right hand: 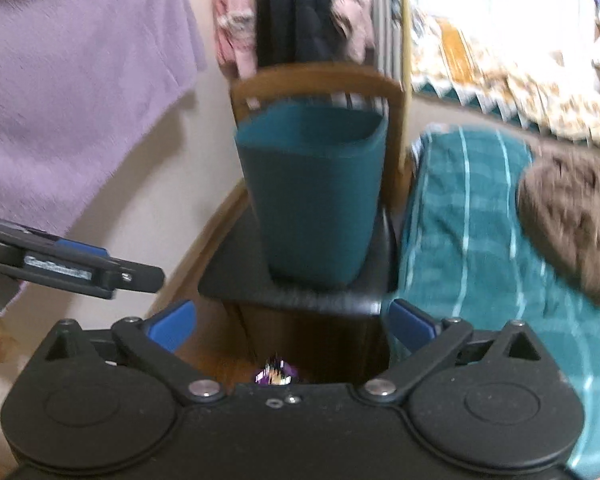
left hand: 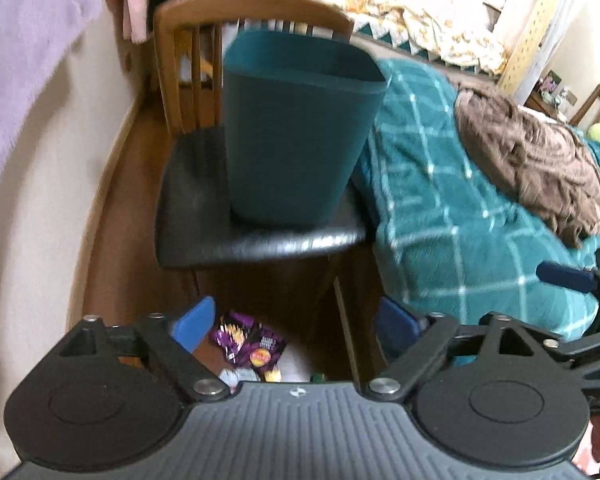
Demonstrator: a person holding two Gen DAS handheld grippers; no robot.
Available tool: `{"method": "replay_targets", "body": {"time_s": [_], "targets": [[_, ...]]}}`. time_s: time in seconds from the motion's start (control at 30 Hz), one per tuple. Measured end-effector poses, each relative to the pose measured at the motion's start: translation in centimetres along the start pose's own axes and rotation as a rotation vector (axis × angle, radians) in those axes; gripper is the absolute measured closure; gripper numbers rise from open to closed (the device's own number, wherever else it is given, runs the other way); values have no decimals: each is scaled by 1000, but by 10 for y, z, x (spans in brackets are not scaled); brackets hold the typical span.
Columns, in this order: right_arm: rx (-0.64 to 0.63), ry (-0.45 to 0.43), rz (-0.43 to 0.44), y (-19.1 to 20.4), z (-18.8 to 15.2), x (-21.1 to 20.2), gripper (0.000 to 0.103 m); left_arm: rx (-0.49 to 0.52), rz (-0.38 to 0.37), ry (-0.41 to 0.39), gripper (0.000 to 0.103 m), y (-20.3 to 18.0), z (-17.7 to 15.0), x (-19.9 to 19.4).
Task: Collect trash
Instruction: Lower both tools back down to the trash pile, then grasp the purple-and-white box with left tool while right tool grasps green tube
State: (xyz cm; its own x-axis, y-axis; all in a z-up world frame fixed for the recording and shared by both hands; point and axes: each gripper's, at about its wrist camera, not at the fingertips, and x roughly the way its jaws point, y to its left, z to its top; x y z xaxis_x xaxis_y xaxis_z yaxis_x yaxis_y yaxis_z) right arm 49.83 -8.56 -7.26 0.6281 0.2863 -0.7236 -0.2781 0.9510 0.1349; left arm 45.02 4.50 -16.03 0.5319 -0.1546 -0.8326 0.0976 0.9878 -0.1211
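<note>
Both our left gripper (left hand: pixel 294 322) and right gripper (right hand: pixel 292 326) stand wide open, holding nothing. The crumpled purple foil wrapper (left hand: pixel 247 342) lies on the floor at lower centre (below the teal plastic bin (left hand: pixel 296 136) on the chair); we should straddle it squarely before closing

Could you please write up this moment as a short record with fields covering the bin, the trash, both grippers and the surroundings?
bin: teal bin, upright on the black seat of a wooden chair
trash: purple wrapper and small scraps on the floor below the chair's front edge
left gripper: jaws open, nothing between them, above the wrapper
right gripper: jaws open, empty
surroundings: bed with teal checked cover beside the chair
</note>
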Motion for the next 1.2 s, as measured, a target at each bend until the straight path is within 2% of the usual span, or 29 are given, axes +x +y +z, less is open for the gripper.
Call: {"method": "replay_targets", "body": {"time_s": [0.07,0.27,0.5,0.73,0.93,1.13,1.2], "targets": [[44,50,-33,0,-26,25,0,-12,-8,38,3,9,-21,24],[145,158,-104,-7,-107,95,0,-17,4,171,3,37,-87,114],[233,267,-146,-24,-197,198,0,-47,96,344,3,61,-189,247],[303,361,-207,-50,-292,296,3,-82,115,506,3,62,-295,357],[365,451,-200,-67,-374,371,11,-199,139,605,3,79,-364,424],[383,526,-212,-77,-432,436,22,-310,146,674,3,101,-417,484],[406,532,-217,-83,-443,454,23,-338,138,687,3,104,-428,499]]}}
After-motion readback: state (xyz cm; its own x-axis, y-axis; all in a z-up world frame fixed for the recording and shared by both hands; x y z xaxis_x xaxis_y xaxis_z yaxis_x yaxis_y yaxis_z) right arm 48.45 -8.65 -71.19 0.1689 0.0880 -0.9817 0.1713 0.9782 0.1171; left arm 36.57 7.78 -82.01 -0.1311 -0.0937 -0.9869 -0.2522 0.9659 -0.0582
